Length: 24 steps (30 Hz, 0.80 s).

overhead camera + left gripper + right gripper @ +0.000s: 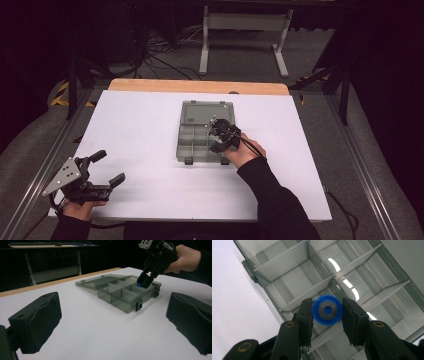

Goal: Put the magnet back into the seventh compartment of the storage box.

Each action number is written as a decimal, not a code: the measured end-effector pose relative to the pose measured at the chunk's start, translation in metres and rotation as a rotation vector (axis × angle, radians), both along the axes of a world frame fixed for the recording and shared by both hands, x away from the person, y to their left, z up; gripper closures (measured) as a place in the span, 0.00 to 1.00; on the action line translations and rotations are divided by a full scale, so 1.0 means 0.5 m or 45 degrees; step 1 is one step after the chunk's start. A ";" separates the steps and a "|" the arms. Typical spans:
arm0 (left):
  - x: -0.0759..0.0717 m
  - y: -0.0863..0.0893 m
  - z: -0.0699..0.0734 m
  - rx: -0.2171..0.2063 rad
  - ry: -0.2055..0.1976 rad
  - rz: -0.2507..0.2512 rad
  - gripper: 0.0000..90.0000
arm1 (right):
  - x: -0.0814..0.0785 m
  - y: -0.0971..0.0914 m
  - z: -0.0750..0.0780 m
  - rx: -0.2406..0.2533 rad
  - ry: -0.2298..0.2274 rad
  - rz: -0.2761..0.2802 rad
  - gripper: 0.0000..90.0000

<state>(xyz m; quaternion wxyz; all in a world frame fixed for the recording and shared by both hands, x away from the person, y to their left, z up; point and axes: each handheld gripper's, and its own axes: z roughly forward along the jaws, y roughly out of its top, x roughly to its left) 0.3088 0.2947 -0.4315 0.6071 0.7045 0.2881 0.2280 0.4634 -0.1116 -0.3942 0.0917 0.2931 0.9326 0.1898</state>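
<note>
A grey see-through compartment box (200,114) lies open in the middle of the white table, its lid flat behind it. My right gripper (216,144) points down over the box's right-hand compartments. In the right gripper view its jaws (327,315) are shut on a blue round wheel with a metal centre (327,310), held just above a compartment near the dividers (287,262). The left gripper view shows the blue wheel (139,285) at the tip of that gripper (145,280), low over the box (122,293). My left gripper (111,166) rests at the table's front left, open and holding nothing (112,322).
The white table top (140,130) has a wooden strip (200,86) along its far edge. A white frame stand (245,30) and cables (150,55) sit on the floor beyond. The box compartments look bare.
</note>
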 end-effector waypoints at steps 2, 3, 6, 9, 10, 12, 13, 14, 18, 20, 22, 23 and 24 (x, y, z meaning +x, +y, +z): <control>0.000 0.000 0.000 -0.002 -0.001 0.001 0.00 | 0.000 0.001 -0.001 0.002 0.002 -0.004 0.68; 0.000 0.000 0.000 -0.002 0.000 0.001 0.00 | 0.000 0.001 -0.002 0.000 0.003 -0.005 0.68; 0.000 0.000 0.000 0.001 0.000 -0.002 0.00 | 0.000 0.003 -0.004 -0.001 0.006 -0.001 0.68; 0.000 0.000 0.000 0.001 0.001 -0.001 0.00 | 0.000 0.007 -0.007 -0.017 0.008 0.006 0.68; 0.000 0.000 0.000 0.000 0.000 -0.001 0.00 | 0.000 0.008 -0.008 -0.018 0.011 0.008 0.68; 0.000 -0.001 0.000 0.000 0.000 -0.001 0.00 | 0.001 0.010 -0.010 -0.024 0.014 0.008 0.68; 0.000 -0.001 0.000 0.000 0.000 -0.001 0.00 | 0.002 0.010 -0.012 -0.022 0.017 0.008 0.68; 0.000 0.000 0.000 0.000 0.000 -0.001 0.00 | 0.002 0.011 -0.014 -0.023 0.018 0.009 0.68; 0.000 0.000 0.000 0.000 0.001 -0.001 0.00 | 0.004 0.013 -0.017 -0.029 0.021 0.011 0.68; 0.000 0.000 0.000 0.003 0.003 -0.003 0.00 | 0.004 0.014 -0.018 -0.034 0.021 0.011 0.67; 0.000 0.000 0.000 0.002 0.003 -0.002 0.00 | 0.004 0.015 -0.019 -0.034 0.019 0.010 0.65; 0.000 0.000 0.000 0.002 0.003 -0.002 0.00 | 0.003 0.015 -0.018 -0.034 0.018 0.010 0.64; 0.000 0.000 0.000 0.002 0.003 -0.002 0.00 | 0.002 0.015 -0.016 -0.036 0.013 0.015 0.63</control>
